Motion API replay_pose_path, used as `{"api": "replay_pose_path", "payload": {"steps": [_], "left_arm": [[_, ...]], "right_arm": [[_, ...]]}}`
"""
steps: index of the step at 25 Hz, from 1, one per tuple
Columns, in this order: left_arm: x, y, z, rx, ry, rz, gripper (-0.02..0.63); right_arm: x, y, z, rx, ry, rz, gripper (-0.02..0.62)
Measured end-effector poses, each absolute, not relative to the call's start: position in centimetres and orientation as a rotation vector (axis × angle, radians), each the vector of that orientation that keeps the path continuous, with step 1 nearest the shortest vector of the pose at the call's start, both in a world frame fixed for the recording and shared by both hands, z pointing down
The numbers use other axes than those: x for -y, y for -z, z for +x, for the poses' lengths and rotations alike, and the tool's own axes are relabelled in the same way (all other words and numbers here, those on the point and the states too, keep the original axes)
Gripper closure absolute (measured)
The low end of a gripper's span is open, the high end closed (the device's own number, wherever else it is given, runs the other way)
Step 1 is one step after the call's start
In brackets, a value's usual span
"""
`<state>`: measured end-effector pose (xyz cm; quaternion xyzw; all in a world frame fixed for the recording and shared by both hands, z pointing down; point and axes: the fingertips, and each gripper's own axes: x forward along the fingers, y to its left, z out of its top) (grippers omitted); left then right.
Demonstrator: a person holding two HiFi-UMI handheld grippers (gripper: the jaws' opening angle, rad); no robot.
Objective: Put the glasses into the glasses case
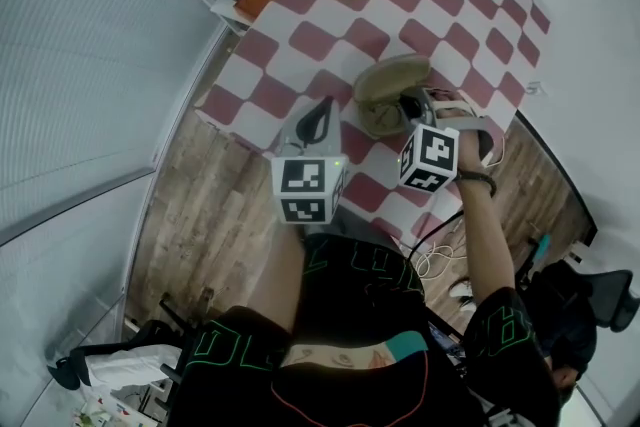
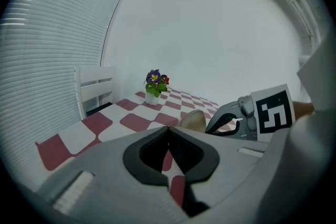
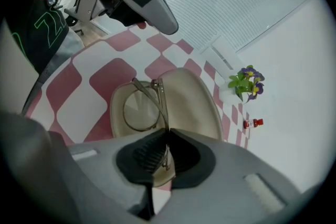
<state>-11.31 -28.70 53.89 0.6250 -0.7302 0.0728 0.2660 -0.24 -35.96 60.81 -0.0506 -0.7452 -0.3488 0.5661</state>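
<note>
Right claw (image 3: 167, 136) pinches the glasses (image 3: 139, 110) by their thin frame over the open glasses case (image 3: 195, 102); they look light and fragile. Left claw (image 2: 168, 131) is pressed together, empty.

Checkered table (image 1: 300, 40); wood floor (image 1: 190, 225); white walls; blinds (image 2: 42, 50); office chair (image 1: 590, 300).

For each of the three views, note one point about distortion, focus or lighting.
Head view: the blind slats bow from wide-angle warp. Left gripper view: the shut left claw looks soft up close, the flowers sharper. Right gripper view: black vignette at the corners; the glasses in the right claw stand clear against the case.
</note>
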Motion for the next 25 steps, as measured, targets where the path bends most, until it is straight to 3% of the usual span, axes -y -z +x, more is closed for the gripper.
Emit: {"api": "replay_pose_path", "payload": {"steps": [18, 22, 25], "left_arm": [[28.6, -54.1, -11.3, 1.964, -0.236, 1.707, 0.597], [28.6, -54.0, -11.1, 1.963, -0.230, 1.715, 0.597], [28.5, -53.8, -11.1, 1.967, -0.229, 1.720, 0.597]], "right_arm": [[35.4, -62.6, 0.3, 1.589, 1.070, -0.053, 0.569], [35.4, -62.0, 0.1, 1.631, 1.013, -0.018, 0.512], [35.4, -61.4, 0.0, 1.643, 1.017, -0.019, 0.506]]}}
